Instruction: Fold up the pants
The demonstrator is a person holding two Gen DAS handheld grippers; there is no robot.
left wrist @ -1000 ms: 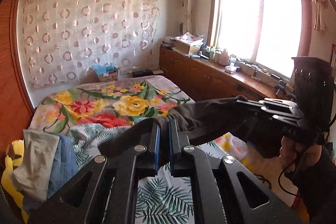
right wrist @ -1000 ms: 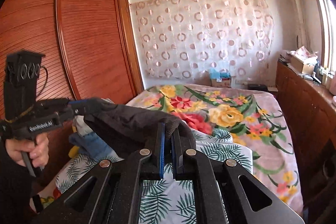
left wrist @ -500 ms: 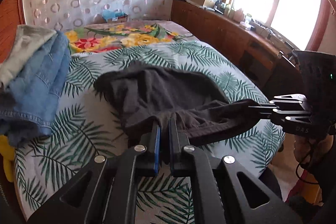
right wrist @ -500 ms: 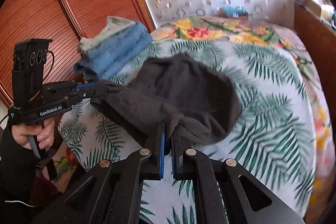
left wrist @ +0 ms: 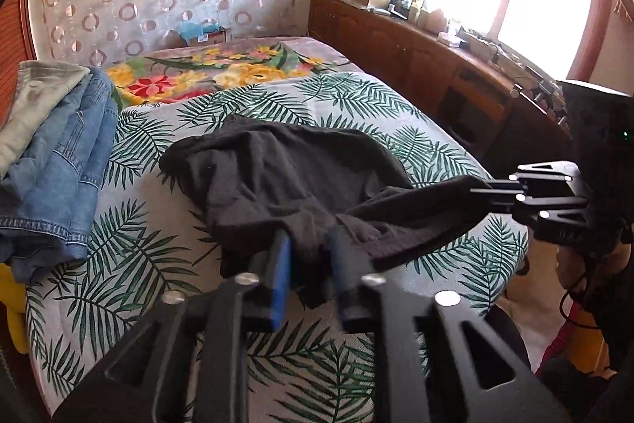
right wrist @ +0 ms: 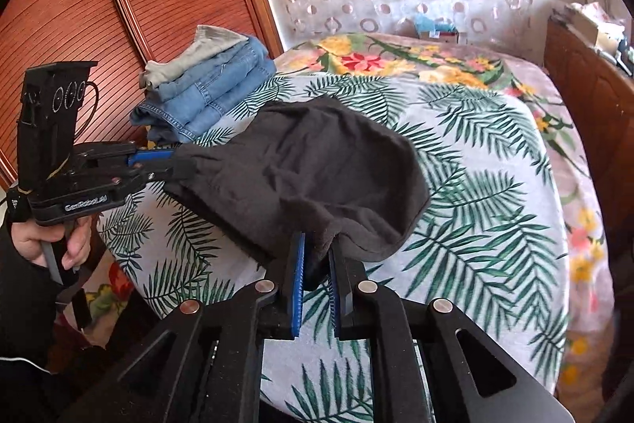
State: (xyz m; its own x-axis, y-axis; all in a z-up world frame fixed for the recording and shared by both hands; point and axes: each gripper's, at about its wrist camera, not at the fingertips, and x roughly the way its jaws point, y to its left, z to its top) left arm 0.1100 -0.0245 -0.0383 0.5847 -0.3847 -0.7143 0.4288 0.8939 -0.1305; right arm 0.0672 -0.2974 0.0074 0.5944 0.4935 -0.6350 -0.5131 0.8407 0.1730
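Dark grey pants (left wrist: 277, 181) lie bunched on the leaf-print bed, also seen in the right wrist view (right wrist: 317, 161). My left gripper (left wrist: 307, 244) has its jaws parted, with the near edge of the pants still hanging between them. My right gripper (right wrist: 317, 248) also has its jaws slightly apart with a fold of pants between them. Each gripper shows in the other's view, the right one (left wrist: 487, 191) and the left one (right wrist: 166, 163), both at the pants' waistband edge.
A stack of folded jeans (left wrist: 59, 161) with a grey-green garment on top lies at the bed's left side, next to the wooden wardrobe (right wrist: 119, 6). A flowered blanket (left wrist: 222, 74) covers the far end. A wooden sideboard (left wrist: 436, 66) runs under the window.
The pants were held up in the air and have been brought down onto the bed. Both grippers' jaws have parted from fully shut.
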